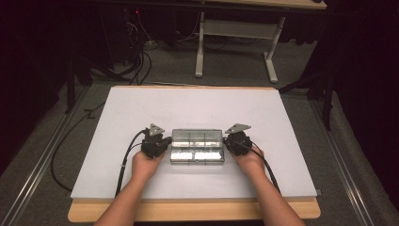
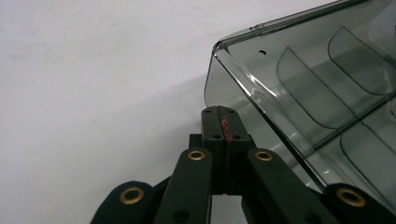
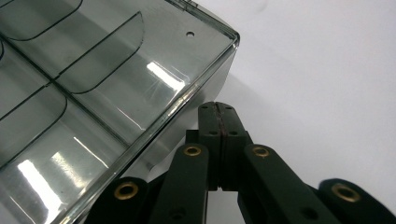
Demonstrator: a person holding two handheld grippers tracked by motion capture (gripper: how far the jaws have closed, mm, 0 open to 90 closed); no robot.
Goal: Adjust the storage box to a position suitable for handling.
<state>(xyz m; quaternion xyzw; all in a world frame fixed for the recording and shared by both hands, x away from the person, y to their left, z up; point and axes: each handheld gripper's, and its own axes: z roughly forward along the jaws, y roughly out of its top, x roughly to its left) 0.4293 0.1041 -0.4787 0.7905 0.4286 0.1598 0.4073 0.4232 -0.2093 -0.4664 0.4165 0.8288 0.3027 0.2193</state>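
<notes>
One clear smoky plastic compartment box [image 1: 197, 146], lidded, at worktop centre. Two black hand-held grippers: left hand-held gripper [image 1: 165, 141] at its 9 o'clock end, right hand-held gripper [image 1: 227, 140] at 3 o'clock, jaws pressed together, gripping nothing. One white-topped wooden worktop [image 1: 141, 108]; dark room, grey carpet.

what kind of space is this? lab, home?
Probably a lab or recording room, not a home: a white-topped work table holding one clear compartment box, grey carpet with loose cables, another desk's metal legs, and dark surroundings.
</notes>
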